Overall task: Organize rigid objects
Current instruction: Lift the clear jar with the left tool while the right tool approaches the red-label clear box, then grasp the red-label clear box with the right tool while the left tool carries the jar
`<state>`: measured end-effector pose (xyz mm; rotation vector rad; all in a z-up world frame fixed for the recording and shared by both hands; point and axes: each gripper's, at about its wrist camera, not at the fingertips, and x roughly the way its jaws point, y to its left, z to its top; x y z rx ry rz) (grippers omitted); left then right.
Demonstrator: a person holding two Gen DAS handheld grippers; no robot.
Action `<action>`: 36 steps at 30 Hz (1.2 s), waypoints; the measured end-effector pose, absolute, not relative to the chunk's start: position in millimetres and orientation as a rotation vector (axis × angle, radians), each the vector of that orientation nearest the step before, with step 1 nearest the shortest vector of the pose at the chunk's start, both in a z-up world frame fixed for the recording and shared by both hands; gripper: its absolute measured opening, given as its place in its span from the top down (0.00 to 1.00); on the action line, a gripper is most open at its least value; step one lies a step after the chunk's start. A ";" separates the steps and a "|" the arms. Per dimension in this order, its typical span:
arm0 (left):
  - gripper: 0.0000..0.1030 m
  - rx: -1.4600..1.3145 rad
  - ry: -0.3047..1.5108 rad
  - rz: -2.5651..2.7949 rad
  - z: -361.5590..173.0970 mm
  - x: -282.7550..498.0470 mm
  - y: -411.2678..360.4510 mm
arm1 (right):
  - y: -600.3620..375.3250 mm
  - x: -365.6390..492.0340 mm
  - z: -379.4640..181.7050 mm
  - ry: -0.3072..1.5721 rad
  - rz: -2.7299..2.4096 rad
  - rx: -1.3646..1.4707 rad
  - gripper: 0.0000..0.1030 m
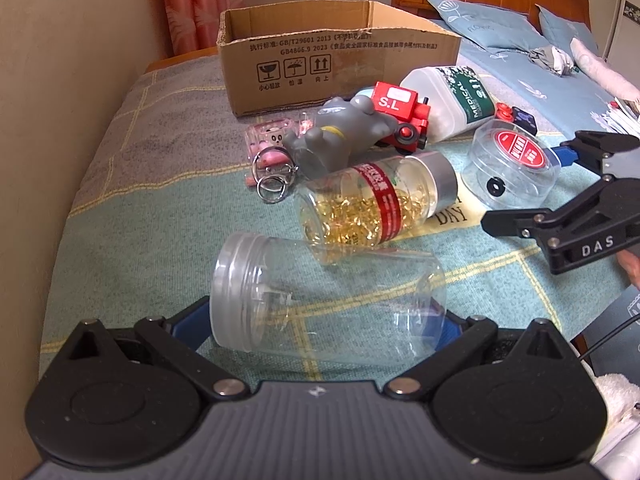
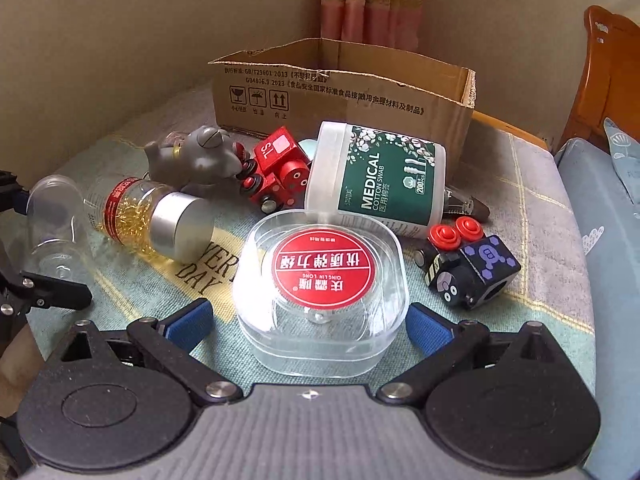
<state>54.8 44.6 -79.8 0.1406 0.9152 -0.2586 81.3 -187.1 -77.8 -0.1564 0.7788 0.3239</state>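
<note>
An empty clear plastic jar (image 1: 324, 300) lies on its side on the blanket, between the blue pads of my left gripper (image 1: 320, 328), which is open around it. A clear box with a red round label (image 2: 320, 292) sits between the blue pads of my right gripper (image 2: 308, 320), open with gaps on both sides. The box (image 1: 512, 164) and right gripper (image 1: 532, 192) also show in the left wrist view. Behind lie a jar of gold clips (image 1: 376, 204), a grey toy (image 1: 340, 132), a red toy train (image 1: 400, 116) and a cotton swab tub (image 2: 380, 180).
An open cardboard box (image 1: 340, 52) stands at the back by the wall. A pink keyring charm (image 1: 272, 156) lies left of the grey toy. A black toy block with red buttons (image 2: 468, 268) lies right of the clear box. Pillows and a wooden headboard are at the right.
</note>
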 end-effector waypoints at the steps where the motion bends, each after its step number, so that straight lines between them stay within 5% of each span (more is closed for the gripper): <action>1: 0.01 0.146 0.913 -0.256 -79.5 54.4 43.8 | -186.3 83.2 -77.8 0.778 0.324 -0.157 0.00; 20: 0.02 0.127 0.864 -0.240 -61.2 46.4 41.3 | -176.2 95.2 -64.4 0.813 0.331 -0.217 0.00; 32: 0.11 0.128 0.869 -0.241 -53.6 46.3 44.7 | -168.7 98.5 -61.3 0.845 0.305 -0.283 0.21; 36: 0.12 0.101 0.872 -0.244 -50.0 48.4 48.8 | -168.9 99.2 -59.3 0.853 0.307 -0.282 0.21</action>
